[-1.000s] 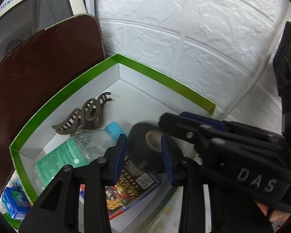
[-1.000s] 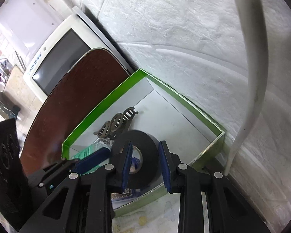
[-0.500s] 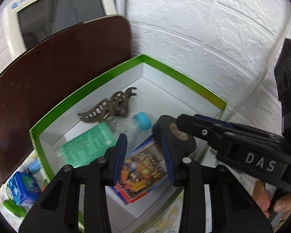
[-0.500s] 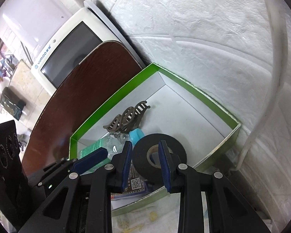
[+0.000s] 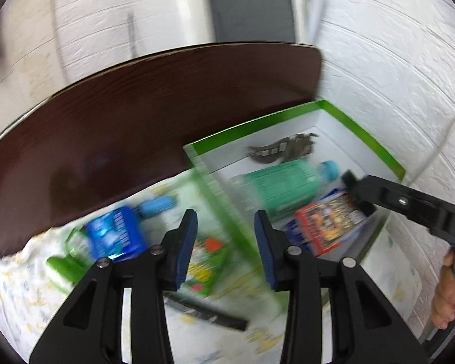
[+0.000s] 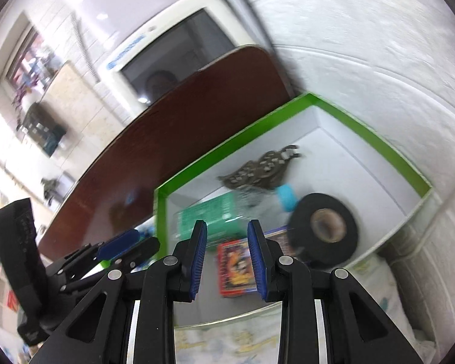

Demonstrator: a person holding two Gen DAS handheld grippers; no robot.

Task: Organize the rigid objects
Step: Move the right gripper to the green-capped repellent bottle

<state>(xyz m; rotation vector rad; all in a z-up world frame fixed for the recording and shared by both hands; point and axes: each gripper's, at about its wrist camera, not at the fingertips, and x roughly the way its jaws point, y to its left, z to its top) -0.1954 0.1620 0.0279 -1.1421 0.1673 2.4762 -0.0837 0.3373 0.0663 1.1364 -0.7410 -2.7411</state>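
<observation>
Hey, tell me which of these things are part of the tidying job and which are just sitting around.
Part of the job:
green-rimmed white cardboard box
black tape roll
brown hair claw clip
clear bottle with green label and blue cap
red card pack
blue packet on the cloth

Just lying about:
dark brown wooden board
white monitor
</observation>
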